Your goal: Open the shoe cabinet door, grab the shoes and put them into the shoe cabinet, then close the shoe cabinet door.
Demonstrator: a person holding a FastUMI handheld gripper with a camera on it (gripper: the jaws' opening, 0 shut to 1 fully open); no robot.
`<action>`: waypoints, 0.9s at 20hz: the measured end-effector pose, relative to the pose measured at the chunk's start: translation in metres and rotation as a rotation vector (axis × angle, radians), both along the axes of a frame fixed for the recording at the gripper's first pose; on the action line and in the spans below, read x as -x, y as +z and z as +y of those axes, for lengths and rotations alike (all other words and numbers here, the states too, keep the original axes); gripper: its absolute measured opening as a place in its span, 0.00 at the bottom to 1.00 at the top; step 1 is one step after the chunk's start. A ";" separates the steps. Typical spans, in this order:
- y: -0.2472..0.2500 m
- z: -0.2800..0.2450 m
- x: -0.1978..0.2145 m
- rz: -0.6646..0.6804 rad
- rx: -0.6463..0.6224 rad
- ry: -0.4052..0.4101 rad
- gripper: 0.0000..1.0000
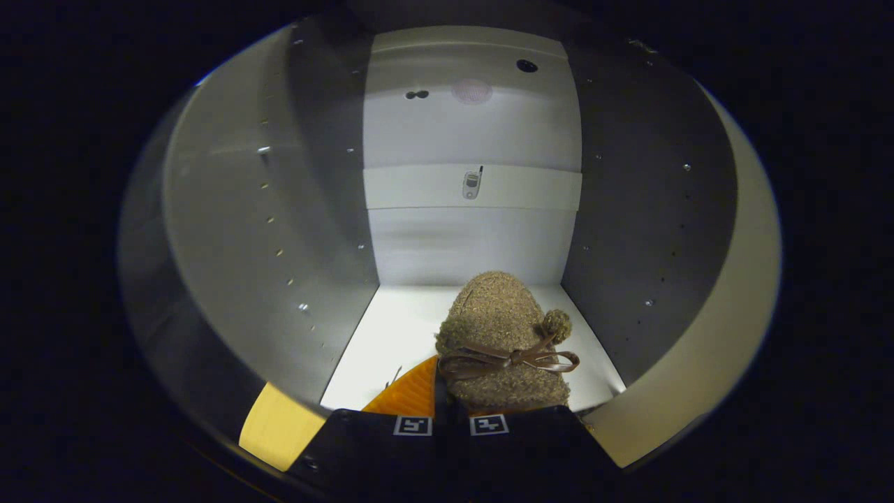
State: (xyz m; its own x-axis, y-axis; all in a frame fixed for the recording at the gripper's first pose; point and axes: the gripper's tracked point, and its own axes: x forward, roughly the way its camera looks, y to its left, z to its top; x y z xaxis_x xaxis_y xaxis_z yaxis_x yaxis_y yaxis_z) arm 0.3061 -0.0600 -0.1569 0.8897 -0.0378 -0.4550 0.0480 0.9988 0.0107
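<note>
We see the cabinet (279, 230) door open. The tongs (450, 409), closed on the shoe (499, 335), hold it low at frame centre inside the cabinet. Remaining: release, withdraw, close door.

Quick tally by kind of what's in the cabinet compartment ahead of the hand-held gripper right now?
Fuzzy brown shoe with a bow, on the compartment floor, gripped by the hand-held gripper: 1
Brown ribbon bow on that shoe: 1
Pompom on that shoe: 1
White shoe cabinet compartment: 1
Total: 4
</note>
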 end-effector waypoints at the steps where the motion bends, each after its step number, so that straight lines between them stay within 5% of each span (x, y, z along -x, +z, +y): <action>1: -0.005 -0.002 -0.013 0.014 -0.006 -0.008 0.05; 9: -0.043 -0.011 -0.088 0.084 -0.035 -0.037 0.05; 15: -0.067 -0.016 -0.108 0.131 -0.007 -0.040 0.05; 18: -0.069 -0.014 -0.107 0.132 0.013 -0.025 0.17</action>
State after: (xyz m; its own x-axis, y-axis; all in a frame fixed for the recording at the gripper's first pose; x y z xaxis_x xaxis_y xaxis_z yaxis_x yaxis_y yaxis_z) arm 0.4128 -0.0736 -0.2260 0.8206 -0.0658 -0.5677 0.0730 0.9973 -0.0100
